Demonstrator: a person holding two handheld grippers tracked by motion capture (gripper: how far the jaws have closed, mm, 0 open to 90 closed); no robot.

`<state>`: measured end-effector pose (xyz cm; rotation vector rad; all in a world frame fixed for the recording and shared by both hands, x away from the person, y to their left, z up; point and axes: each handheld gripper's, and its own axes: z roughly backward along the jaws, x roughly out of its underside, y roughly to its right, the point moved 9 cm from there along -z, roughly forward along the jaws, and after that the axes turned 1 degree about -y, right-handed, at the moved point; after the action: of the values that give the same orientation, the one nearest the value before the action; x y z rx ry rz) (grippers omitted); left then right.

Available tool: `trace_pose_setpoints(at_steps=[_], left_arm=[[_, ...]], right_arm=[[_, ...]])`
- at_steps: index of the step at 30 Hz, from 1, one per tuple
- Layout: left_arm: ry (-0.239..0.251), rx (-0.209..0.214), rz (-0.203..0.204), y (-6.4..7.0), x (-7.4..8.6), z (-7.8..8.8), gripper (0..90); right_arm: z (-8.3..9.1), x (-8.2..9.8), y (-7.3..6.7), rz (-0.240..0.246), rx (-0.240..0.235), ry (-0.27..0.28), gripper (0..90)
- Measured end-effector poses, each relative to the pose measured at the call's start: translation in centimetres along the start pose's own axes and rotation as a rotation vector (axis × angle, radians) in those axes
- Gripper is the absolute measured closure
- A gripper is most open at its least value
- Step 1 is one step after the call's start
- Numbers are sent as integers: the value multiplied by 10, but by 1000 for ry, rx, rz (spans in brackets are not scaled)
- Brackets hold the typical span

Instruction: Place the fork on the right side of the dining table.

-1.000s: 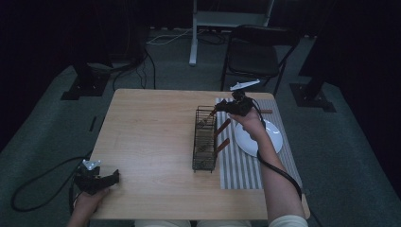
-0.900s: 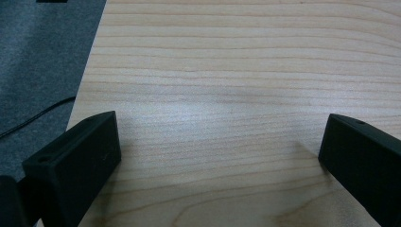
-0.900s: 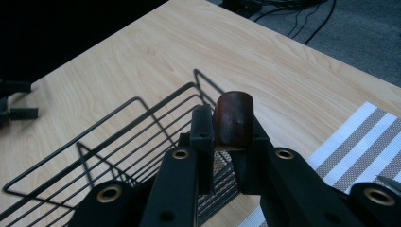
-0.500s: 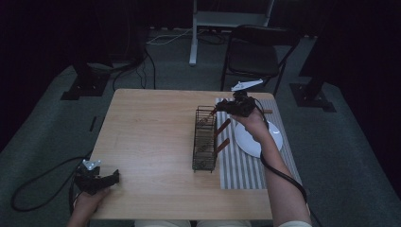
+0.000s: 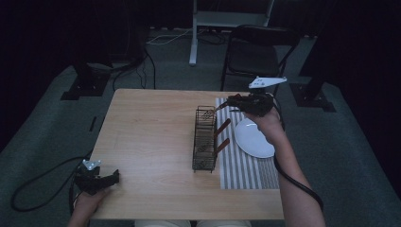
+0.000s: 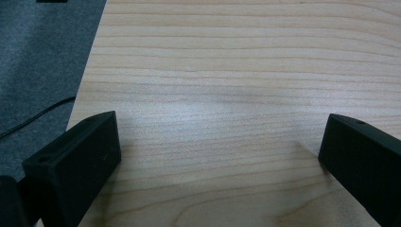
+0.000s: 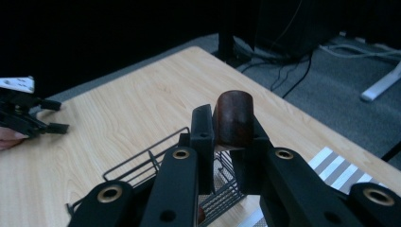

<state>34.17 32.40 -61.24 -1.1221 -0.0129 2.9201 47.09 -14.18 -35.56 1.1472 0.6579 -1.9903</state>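
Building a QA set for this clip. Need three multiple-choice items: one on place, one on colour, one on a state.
1. Where does the white plate lie?
A. on the floor
B. on the striped mat, right of the wire rack
C. on the chair

2. What colour is the handle held in the right gripper's jaws?
A. white
B. brown
C. blue

3. How do the left gripper's jaws stand?
A. open, with nothing between them
B. shut on a spoon
C. shut on the plate

Answers:
1 B, the high view shows the plate on the stripes beside the rack.
2 B, the right gripper view shows a dark brown round end clamped between the jaws.
3 A, the left gripper view shows bare wood between two wide-apart jaws.
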Motion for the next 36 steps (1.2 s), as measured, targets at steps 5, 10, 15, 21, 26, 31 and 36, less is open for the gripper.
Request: trace_pose_setpoints(at_steps=[5,10,15,21,26,31,36], left_arm=[[0,0,-1,0,0,0,3],[0,0,-1,0,0,0,2],[2,-2,3,0,0,0,3],[2,-1,3,1,1,1,2],[3,0,3,1,1,0,3],[0,0,3,1,1,1,2],[3,0,3,1,0,0,2]], right_arm=[[23,-4,0,16,40,26,807],[45,-4,4,27,94,38,807],[63,8,11,2,154,42,807],[74,34,18,-34,189,27,807],[79,59,16,-54,213,13,807],[82,82,7,-69,229,4,807],[85,100,-1,-83,252,-3,807]])
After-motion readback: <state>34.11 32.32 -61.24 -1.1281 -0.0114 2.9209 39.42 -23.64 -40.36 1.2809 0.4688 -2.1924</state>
